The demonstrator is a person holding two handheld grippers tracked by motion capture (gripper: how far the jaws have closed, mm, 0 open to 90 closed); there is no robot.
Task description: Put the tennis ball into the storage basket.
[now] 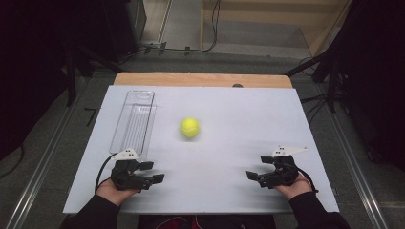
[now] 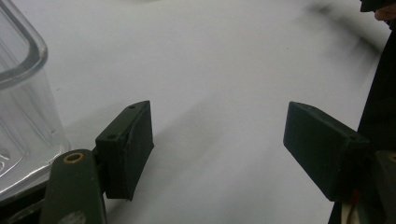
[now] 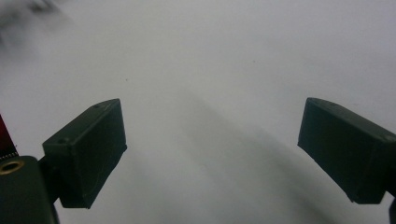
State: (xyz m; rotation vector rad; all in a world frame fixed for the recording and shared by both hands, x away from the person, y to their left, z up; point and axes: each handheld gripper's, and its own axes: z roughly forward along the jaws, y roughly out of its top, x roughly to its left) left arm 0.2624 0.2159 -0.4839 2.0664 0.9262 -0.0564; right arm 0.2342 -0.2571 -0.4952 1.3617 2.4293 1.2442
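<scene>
A yellow-green tennis ball (image 1: 190, 127) rests near the middle of the white table top (image 1: 239, 124). A long clear plastic tray (image 1: 133, 121) lies to its left, running front to back. My left gripper (image 1: 152, 172) sits at the front left, just before the tray's near end, open with nothing between its jaws. In the left gripper view the left gripper (image 2: 219, 144) is spread wide, and the clear tray's corner (image 2: 23, 93) stands at the left. My right gripper (image 1: 257, 168) rests at the front right, open and empty. In the right gripper view the right gripper (image 3: 212, 149) hangs over bare white surface.
The white top lies on a wooden table whose far edge (image 1: 200, 78) shows behind it. Dark equipment and cables stand on the floor to both sides. Open surface lies between the two grippers and around the ball.
</scene>
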